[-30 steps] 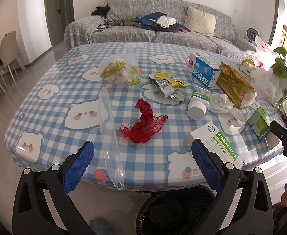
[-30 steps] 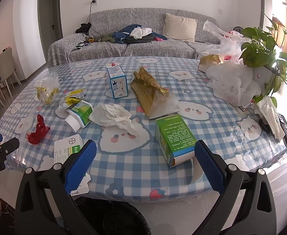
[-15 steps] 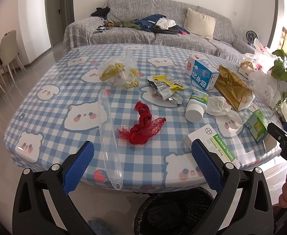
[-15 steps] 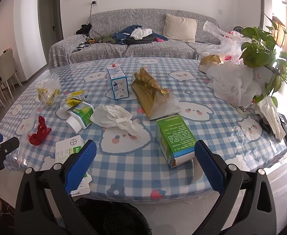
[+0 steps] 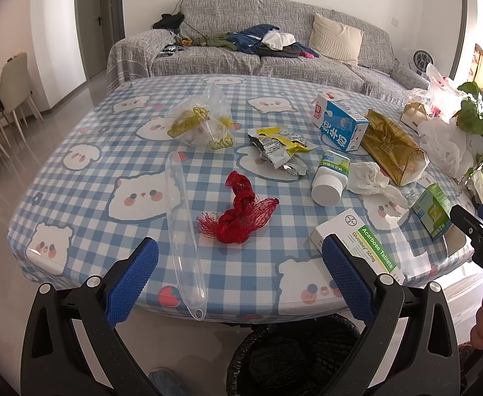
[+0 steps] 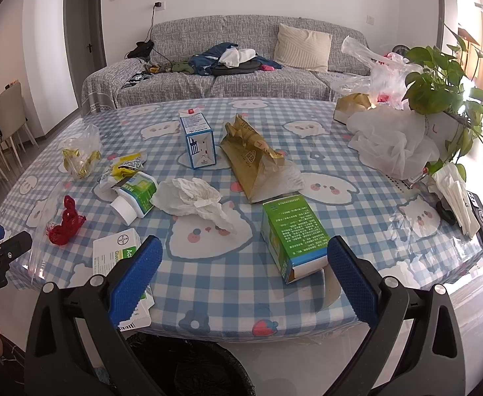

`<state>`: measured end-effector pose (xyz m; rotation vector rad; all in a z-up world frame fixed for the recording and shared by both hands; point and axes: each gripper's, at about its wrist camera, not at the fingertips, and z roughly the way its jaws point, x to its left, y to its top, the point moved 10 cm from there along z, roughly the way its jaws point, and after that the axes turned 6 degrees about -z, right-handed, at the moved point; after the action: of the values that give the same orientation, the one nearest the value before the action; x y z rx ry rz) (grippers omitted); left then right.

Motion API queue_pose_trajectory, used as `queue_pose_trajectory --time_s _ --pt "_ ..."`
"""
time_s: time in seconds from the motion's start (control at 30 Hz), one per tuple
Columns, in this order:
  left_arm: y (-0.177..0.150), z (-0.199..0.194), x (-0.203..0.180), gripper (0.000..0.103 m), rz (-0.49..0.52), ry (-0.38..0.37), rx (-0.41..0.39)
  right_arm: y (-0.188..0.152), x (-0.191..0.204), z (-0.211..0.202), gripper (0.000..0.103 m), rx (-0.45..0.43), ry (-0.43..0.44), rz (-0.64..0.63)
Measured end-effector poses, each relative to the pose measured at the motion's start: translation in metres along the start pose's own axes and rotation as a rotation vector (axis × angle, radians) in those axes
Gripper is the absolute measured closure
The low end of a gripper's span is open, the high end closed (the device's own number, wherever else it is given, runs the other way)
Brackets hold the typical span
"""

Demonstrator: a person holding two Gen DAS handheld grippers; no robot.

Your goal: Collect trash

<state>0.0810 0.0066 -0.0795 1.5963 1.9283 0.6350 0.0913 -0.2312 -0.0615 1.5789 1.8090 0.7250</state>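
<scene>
Both grippers, left [image 5: 240, 272] and right [image 6: 244, 272], have been drawn back slightly, spread and empty; red mesh net [image 5: 238, 213] ahead remains uncollected.

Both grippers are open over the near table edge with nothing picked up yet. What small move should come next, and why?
Probably ease the left gripper forward and down onto the red mesh net: it lies almost centred between the open jaws, clear of other litter, with the black-lined bin just below the table edge.

My left gripper [image 5: 240, 275] and right gripper [image 6: 245, 272] look alike: black speckled plastic arms, silver screws at the pivots, blue cross-hatched pads [image 5: 132, 282] on each finger. White lettering, partly cut off, marks each gripper's side where the other camera catches it.
</scene>
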Motion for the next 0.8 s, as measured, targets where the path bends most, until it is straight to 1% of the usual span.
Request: queue_pose_trajectory --time_s 0.33,0.53,0.63,0.8 --pt "0.001 -0.002 0.0 0.006 0.002 -0.001 -0.004 0.001 0.0 0.0 0.007 -0.004 0.002 0.004" --pt "0.004 -0.007 0.005 0.006 0.004 0.008 -0.015 0.011 0.006 -0.004 0.007 -0.023 0.015 -0.004" --pt "0.008 -0.007 0.014 0.006 -0.009 0.023 -0.021 0.015 0.017 -0.004 0.007 -0.027 0.033 -0.017" --pt "0.014 -0.002 0.041 0.006 -0.041 0.061 -0.019 0.016 0.045 0.002 0.007 -0.023 0.072 -0.055"
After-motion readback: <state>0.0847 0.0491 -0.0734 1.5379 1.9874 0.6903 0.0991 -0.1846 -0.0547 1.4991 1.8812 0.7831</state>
